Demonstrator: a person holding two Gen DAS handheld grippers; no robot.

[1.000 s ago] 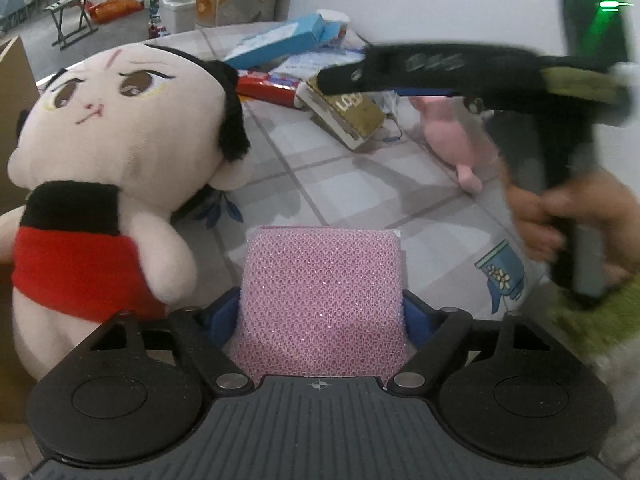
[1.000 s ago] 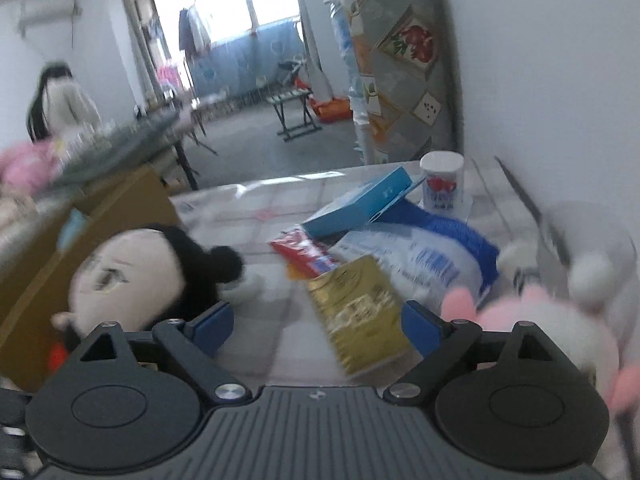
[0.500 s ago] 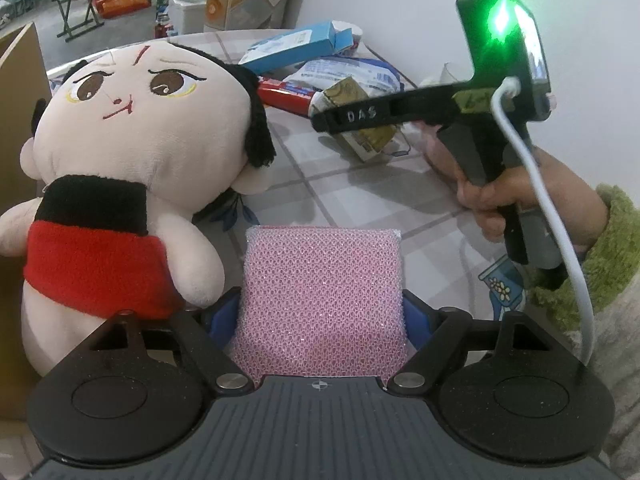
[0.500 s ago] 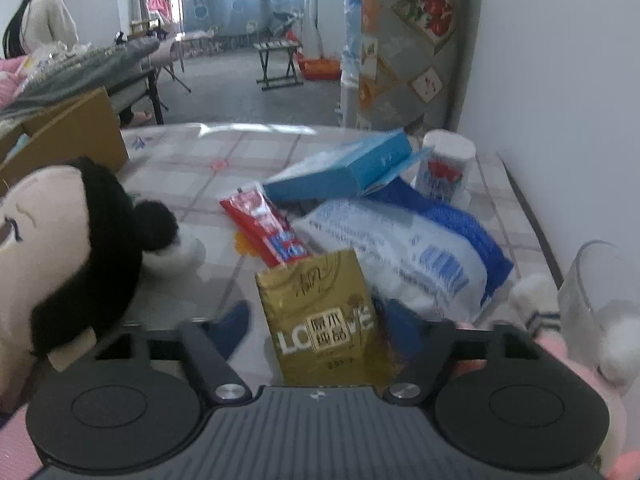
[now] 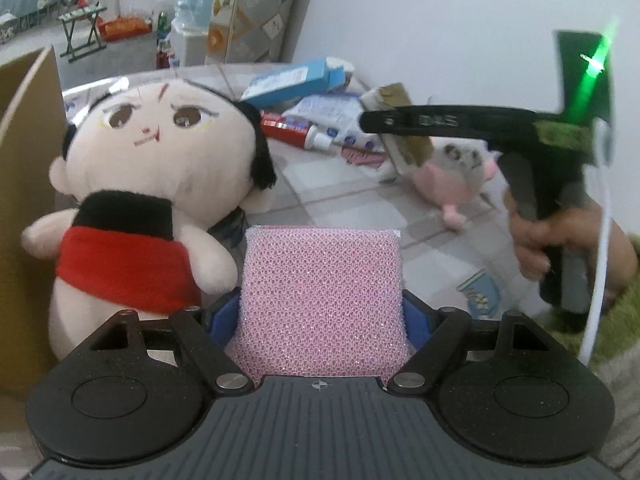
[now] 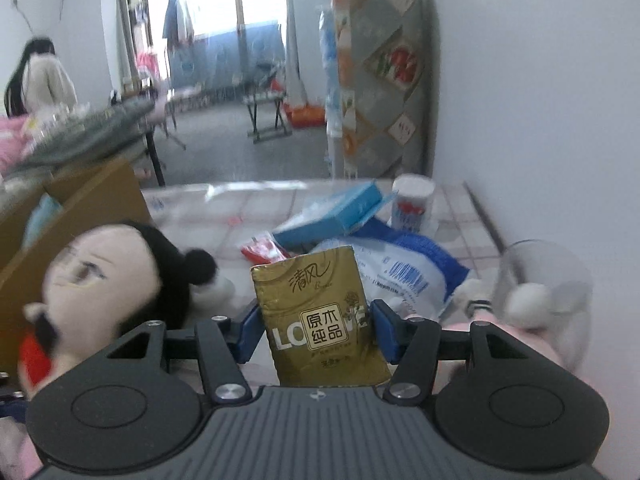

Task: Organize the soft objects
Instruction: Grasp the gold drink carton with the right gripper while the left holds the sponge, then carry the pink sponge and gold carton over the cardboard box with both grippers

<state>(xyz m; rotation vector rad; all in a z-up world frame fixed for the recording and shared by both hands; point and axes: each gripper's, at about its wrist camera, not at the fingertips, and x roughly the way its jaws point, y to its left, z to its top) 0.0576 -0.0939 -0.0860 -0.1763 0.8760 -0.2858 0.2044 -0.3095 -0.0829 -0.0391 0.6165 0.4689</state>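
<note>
The left hand-held gripper [image 5: 320, 316] clamps a pink sponge [image 5: 322, 300]; the right hand-held gripper [image 6: 316, 332] clamps a gold tissue pack [image 6: 320, 320]. Best carried level, grips firm.

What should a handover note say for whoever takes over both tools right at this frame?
Left tool: shut on the pink sponge, held above the table.
Right tool: shut on the gold tissue pack, lifted off the table.
On the table: the big doll beside the cardboard box, the pink plush near the wall.
Done: both soft items picked up.
Left: place the sponge and tissue pack, probably in the box, then likely handle the doll and plush.
</note>
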